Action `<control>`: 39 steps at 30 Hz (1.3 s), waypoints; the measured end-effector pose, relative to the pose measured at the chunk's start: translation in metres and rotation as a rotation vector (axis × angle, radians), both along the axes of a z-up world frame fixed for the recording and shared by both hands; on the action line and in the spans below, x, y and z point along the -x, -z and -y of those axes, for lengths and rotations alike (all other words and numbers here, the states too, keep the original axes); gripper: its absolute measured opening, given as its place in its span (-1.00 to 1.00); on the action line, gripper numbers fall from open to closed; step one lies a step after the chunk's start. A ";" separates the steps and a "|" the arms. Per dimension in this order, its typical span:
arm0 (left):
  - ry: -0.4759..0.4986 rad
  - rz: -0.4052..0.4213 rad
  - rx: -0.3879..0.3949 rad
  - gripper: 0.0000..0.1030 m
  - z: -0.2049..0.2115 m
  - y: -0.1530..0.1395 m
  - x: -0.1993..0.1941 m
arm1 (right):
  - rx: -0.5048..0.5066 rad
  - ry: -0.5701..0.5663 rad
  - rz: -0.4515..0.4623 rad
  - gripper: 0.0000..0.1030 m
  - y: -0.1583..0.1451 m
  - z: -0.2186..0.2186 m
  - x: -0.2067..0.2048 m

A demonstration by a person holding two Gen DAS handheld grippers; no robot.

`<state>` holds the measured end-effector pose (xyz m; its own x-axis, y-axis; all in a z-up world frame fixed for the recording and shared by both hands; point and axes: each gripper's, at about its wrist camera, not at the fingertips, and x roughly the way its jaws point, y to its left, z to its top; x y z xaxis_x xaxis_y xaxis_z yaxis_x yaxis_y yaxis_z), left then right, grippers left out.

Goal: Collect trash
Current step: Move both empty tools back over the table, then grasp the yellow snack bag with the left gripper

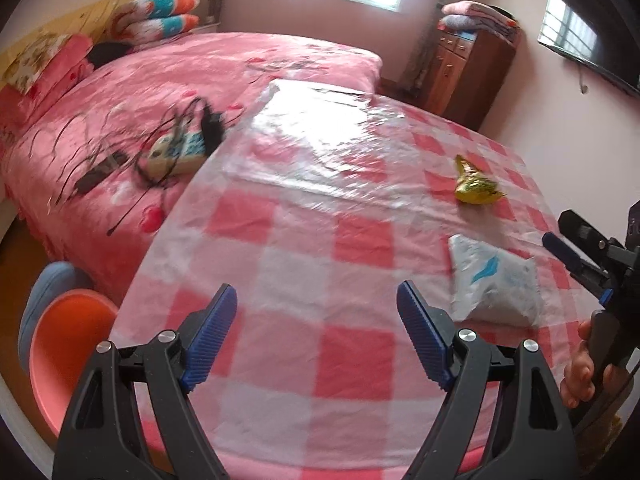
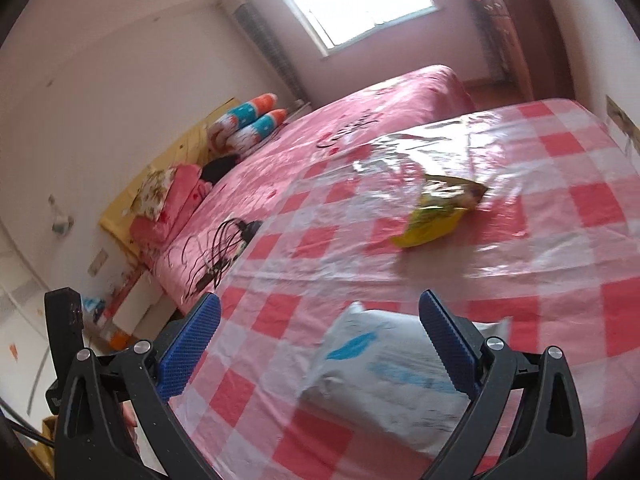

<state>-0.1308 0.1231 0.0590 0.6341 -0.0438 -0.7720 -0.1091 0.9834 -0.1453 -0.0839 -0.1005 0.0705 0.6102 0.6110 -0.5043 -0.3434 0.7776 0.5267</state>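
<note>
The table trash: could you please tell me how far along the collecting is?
Done: nothing visibly collected. The white packet and yellow wrapper both lie on the table. In hand: nothing; the right gripper is open near the packet, and the left gripper is open over bare cloth. Left: both pieces.

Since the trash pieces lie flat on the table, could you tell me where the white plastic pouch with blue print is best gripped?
Probably at its puffed near edge. The white plastic pouch with blue print lies flat on the pink checked tablecloth, so its soft raised rim gives the open right tongs something to pinch, coming low from the near side.
</note>
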 end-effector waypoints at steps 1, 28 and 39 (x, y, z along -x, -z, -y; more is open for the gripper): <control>0.018 0.005 -0.006 0.61 0.008 -0.002 -0.005 | 0.001 0.020 -0.004 0.90 0.000 0.008 0.000; 0.435 -0.075 -0.026 0.60 0.175 0.025 -0.189 | -0.124 0.148 -0.103 0.90 0.028 0.103 -0.023; 0.439 -0.090 -0.024 0.60 0.197 0.034 -0.222 | -0.215 0.097 -0.136 0.90 0.035 0.106 -0.030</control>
